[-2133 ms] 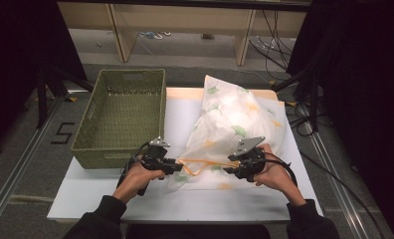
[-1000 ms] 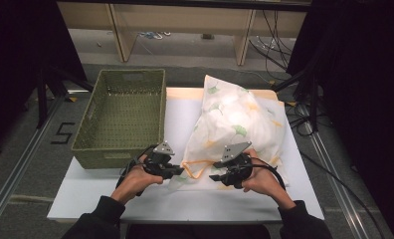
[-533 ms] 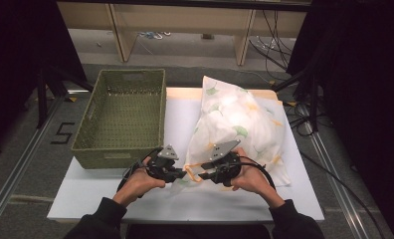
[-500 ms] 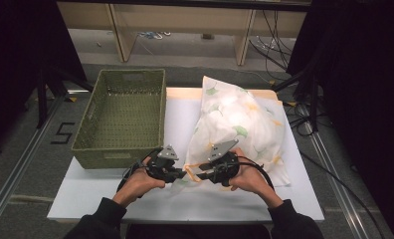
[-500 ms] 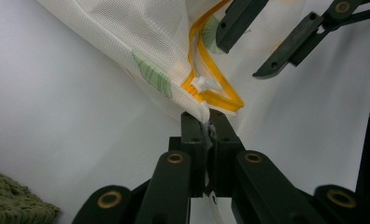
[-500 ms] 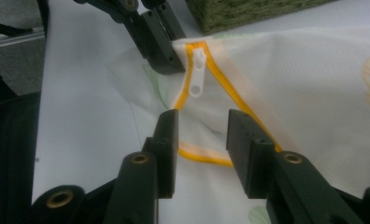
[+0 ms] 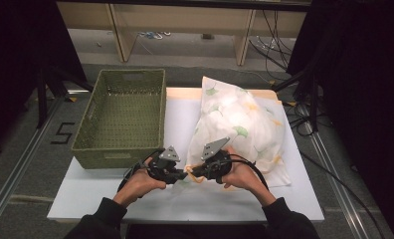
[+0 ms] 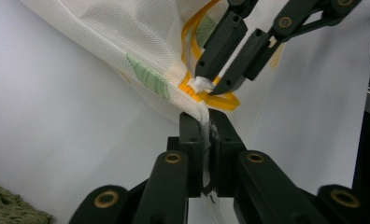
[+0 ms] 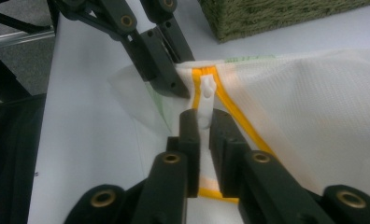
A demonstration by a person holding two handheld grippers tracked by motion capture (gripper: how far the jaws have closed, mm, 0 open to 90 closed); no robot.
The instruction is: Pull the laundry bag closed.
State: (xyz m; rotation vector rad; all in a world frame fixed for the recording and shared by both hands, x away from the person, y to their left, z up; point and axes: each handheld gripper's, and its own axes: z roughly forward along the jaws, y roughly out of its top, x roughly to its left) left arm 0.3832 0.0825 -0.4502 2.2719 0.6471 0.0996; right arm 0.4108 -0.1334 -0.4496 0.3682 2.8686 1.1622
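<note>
- Laundry bag [image 7: 240,124]: white mesh with green and yellow leaf prints, stuffed full, lying on the white surface [image 7: 110,194] at centre right of the high view. Its near corner is reaching down to lower centre, where both grippers are meeting it.
- Left gripper [image 8: 205,122]: I am keeping its jaws pressed together on the bag's mesh edge beside the zip end. In the left gripper view the cloth is running down between the pads at lower centre. I judge this hold is anchoring the fabric so the zip has something to pull against.
- Right gripper [image 9: 202,116]: its jaws have just been closing, and they are now pinching the white zipper pull [image 9: 206,95], which is standing up between the pads at centre of the right gripper view. The pull is sitting directly at this gripper's tips, touching both.
- Yellow zipper tape [image 9: 241,121]: running from the pull toward the lower right of that view, along the bag's seam.
- The two grippers are standing tip to tip, just beside each other, at lower centre of the high view.
- Green woven basket [image 7: 123,117]: sitting at upper left of the surface, apart from the bag and the grippers.
</note>
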